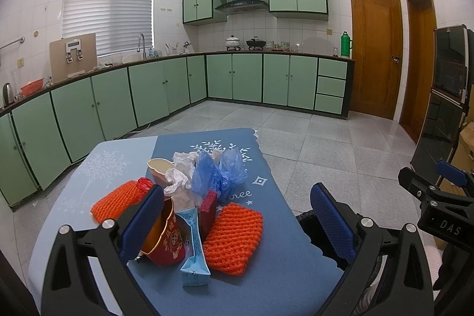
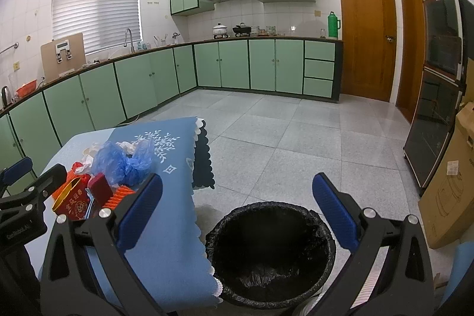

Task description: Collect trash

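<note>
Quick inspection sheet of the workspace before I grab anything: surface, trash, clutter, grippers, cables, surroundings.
Surface: blue tablecloth covers the table.
Job's things: trash pile with red paper cup, orange foam nets, blue plastic bags, crumpled tissue; black-lined bin on the floor beside the table, nearly empty.
Clutter: nothing seen.
Grippers: left gripper open over pile; right gripper open above bin.
Cables: nothing seen.
Surroundings: green cabinets, cardboard box.

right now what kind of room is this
A home kitchen, most likely: green cabinets run under a long counter with a sink tap, and pots sit beneath a range hood on the far wall.
</note>
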A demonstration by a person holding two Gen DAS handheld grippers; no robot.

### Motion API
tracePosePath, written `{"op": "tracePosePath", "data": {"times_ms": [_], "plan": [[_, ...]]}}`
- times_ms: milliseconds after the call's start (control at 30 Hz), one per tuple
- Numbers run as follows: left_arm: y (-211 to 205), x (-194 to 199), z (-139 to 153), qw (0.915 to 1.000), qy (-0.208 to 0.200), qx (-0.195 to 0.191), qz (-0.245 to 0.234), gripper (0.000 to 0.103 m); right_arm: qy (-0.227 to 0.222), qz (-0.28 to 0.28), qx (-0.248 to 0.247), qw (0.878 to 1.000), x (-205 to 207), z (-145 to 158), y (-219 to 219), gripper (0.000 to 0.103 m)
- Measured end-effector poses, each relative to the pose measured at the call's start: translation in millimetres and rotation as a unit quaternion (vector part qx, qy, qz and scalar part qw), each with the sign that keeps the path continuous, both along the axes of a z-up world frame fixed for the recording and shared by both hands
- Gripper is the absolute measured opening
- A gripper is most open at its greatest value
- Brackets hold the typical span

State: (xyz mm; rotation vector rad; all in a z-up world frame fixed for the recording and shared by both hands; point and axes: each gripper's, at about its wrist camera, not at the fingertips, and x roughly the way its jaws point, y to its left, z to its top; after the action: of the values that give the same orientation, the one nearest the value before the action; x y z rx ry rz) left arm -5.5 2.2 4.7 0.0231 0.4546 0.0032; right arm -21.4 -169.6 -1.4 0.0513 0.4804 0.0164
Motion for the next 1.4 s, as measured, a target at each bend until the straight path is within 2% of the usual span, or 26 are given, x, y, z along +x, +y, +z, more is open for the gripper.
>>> {"op": "tracePosePath", "data": {"times_ms": [1400], "plan": [[5.1, 2.3, 0.6, 1.0, 0.001, 0.0, 0.004, 0.097, -0.002, 0.001, -0.002, 1.0, 0.6, -3.8, 4.2, 0.098]]}}
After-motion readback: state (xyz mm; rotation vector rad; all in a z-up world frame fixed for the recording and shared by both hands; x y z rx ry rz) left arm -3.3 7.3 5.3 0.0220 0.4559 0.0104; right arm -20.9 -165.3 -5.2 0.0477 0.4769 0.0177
